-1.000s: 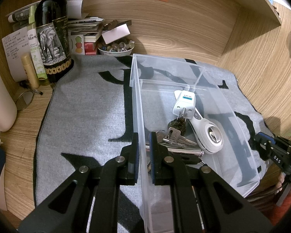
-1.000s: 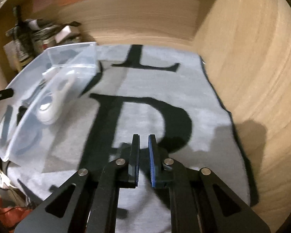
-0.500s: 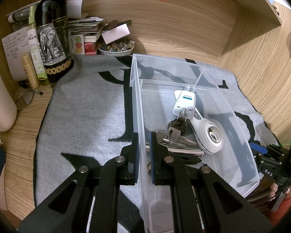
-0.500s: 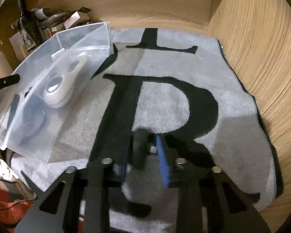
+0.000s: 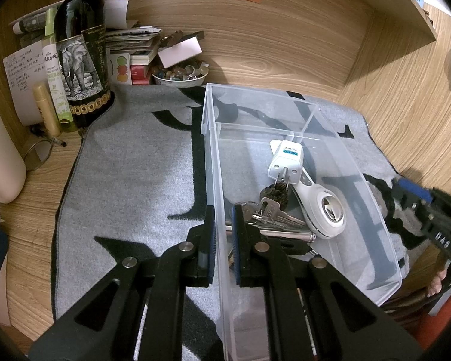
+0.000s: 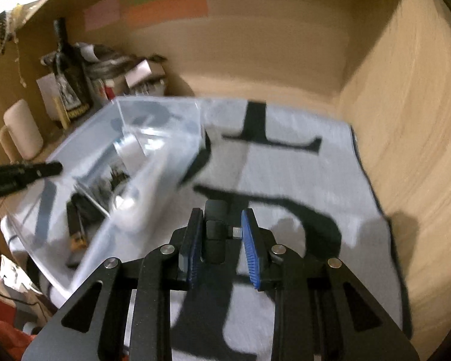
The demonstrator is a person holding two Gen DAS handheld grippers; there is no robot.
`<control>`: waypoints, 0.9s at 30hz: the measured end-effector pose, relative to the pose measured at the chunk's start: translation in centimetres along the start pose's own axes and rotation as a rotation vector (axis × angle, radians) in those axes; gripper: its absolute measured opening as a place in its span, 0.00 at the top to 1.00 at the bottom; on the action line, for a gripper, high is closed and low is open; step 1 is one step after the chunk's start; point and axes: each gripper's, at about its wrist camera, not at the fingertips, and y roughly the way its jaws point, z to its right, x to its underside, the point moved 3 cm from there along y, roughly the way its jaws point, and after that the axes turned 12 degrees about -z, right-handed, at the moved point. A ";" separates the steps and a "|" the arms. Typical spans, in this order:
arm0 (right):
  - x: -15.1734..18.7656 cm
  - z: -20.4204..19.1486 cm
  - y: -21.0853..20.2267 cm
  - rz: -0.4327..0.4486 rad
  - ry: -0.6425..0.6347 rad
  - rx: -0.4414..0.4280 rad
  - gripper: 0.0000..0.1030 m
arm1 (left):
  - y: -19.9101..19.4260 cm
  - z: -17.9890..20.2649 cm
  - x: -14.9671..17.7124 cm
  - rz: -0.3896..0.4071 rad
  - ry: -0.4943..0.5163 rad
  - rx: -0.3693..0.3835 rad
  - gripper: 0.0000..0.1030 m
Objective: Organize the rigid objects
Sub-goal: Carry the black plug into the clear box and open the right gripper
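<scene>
Left fingers (image 5: 209, 242) pinch the clear bin (image 5: 385, 231) wall, while beside that bin the right gripper (image 6: 222, 237) grasps a small black device (image 6: 215, 234).

My right gripper (image 6: 221, 240) holds a small black gadget (image 6: 215, 234) between its blue pads (image 6: 251, 252), the left pad against its side and a little metal plug (image 6: 237, 232) poking from it toward the right pad. Below lies the grey mat (image 6: 300, 174) with big black letters. To my left sits the clear plastic bin (image 6: 153, 156), blurred, with white and dark things inside, and my other gripper's black finger (image 6: 24, 174) reaches in at its far wall.
</scene>
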 end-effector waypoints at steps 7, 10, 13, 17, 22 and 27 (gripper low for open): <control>-2.8 -2.4 -1.8 0.101 -0.050 -0.041 0.77 | 0.0 0.0 0.0 0.000 -0.001 0.001 0.92; -3.5 -3.6 -2.1 0.122 -0.082 -0.066 0.77 | 0.0 0.0 0.0 0.000 -0.001 0.001 0.92; -4.2 -5.1 -1.9 0.131 -0.121 -0.094 0.77 | 0.0 0.0 0.0 0.000 -0.001 0.001 0.92; -4.8 -7.3 -0.8 0.117 -0.174 -0.123 0.77 | 0.0 0.0 0.0 0.000 0.000 0.001 0.92; -4.7 -9.0 1.3 0.049 -0.229 -0.157 0.77 | 0.0 0.0 0.0 0.000 -0.001 0.001 0.92; -4.6 -10.3 3.6 -0.042 -0.268 -0.172 0.77 | 0.0 0.0 0.0 0.000 -0.001 0.002 0.92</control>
